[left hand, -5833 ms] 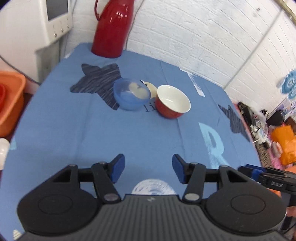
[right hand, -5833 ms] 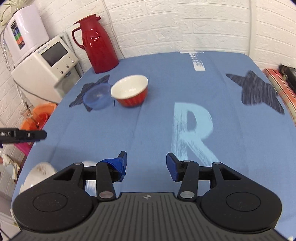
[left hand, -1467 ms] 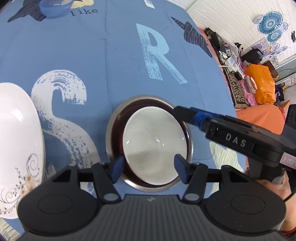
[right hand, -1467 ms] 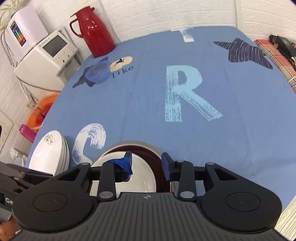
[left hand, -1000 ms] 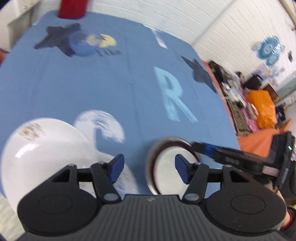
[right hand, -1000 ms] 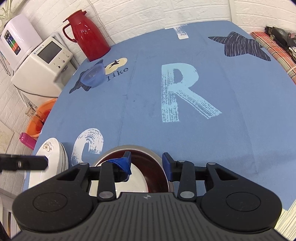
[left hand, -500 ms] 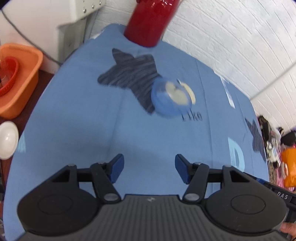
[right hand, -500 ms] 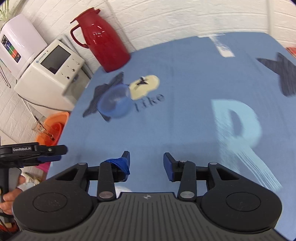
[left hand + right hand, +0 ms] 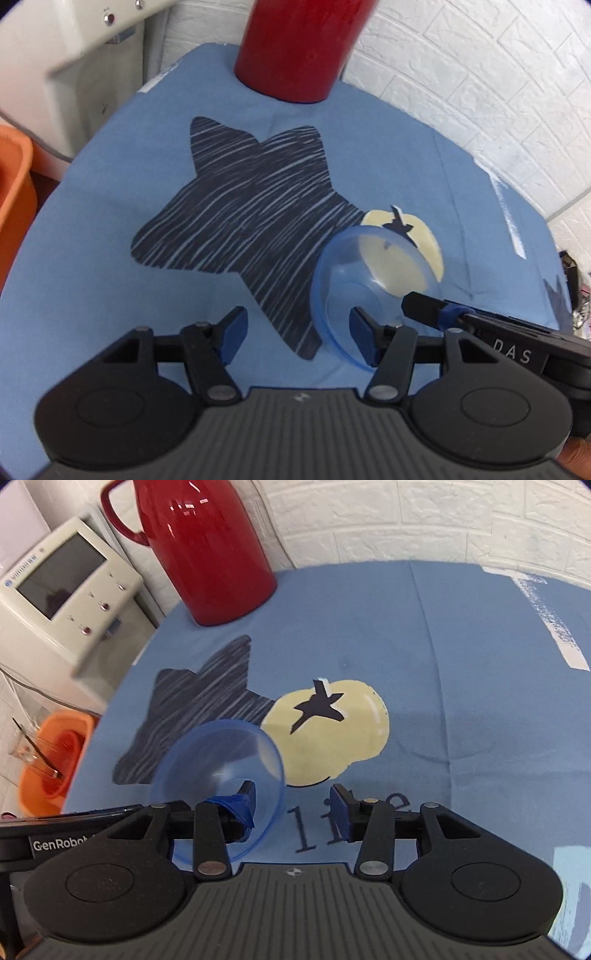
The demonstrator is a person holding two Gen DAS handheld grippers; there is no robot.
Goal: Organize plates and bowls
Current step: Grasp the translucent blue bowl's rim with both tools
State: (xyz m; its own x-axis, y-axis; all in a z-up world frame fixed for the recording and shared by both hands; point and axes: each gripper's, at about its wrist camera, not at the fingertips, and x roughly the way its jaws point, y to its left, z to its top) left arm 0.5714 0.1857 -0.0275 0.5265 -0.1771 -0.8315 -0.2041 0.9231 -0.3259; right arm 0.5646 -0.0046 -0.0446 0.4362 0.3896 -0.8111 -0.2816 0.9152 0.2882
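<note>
**Both claws at the blue bowl**

The translucent blue bowl point(image 9: 373, 295) sits on the bench point(image 9: 110, 295), which is covered with a blue printed cloth; the bowl is tilted, its mouth turned up and away from the cameras; it lies partly over the cream patch point(image 9: 332, 731) printed on the cloth, with the dark striped star point(image 9: 251, 229) just beside it on the side toward the red jug point(image 9: 207, 550); the jug stands well beyond the bowl at the far edge of the bench, against the white brick wall point(image 9: 480, 92).

The left claw point(image 9: 299, 334) is spread wide and holds nothing; one blue-padded fingertip point(image 9: 364, 339) reaches into or against the near rim of the bowl, the other hangs over the star, clear of the bowl; whether the pad touches the plastic cannot be told.

The right claw point(image 9: 291, 808) is likewise spread apart and empty; its tape-wrapped fingertip point(image 9: 236, 808) shows through the bowl wall, so it is inside or at the rim, while the other finger stands outside the bowl over the printed lettering point(image 9: 347, 823); the rim thus lies between the two fingers without being pinched.

Beside the jug, off the bench, a white appliance point(image 9: 62, 602) with a dark screen; nearer than it, below the bench edge on the bowl's star side, an orange basin point(image 9: 48, 764).
</note>
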